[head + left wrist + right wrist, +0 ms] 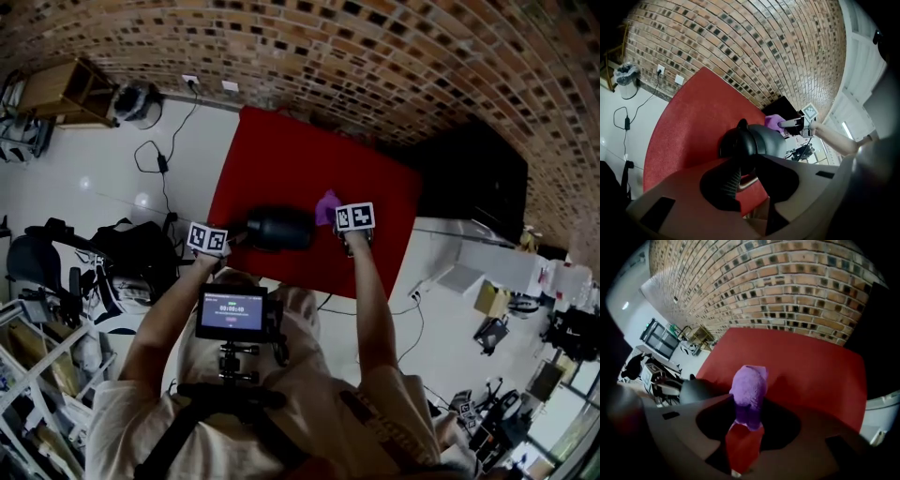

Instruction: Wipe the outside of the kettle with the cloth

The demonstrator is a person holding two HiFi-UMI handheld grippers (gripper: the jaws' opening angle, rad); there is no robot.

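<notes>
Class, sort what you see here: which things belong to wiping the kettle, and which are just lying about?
In the job:
kettle, gripped by the left gripper
cloth, gripped by the right gripper

Lying about:
bin
cable on the floor
bag
shelf

You face a red surface (281, 159) against a brick wall (375, 56); left of you, a black bag (131, 248) and cable (155, 155) lie on the floor.
</notes>
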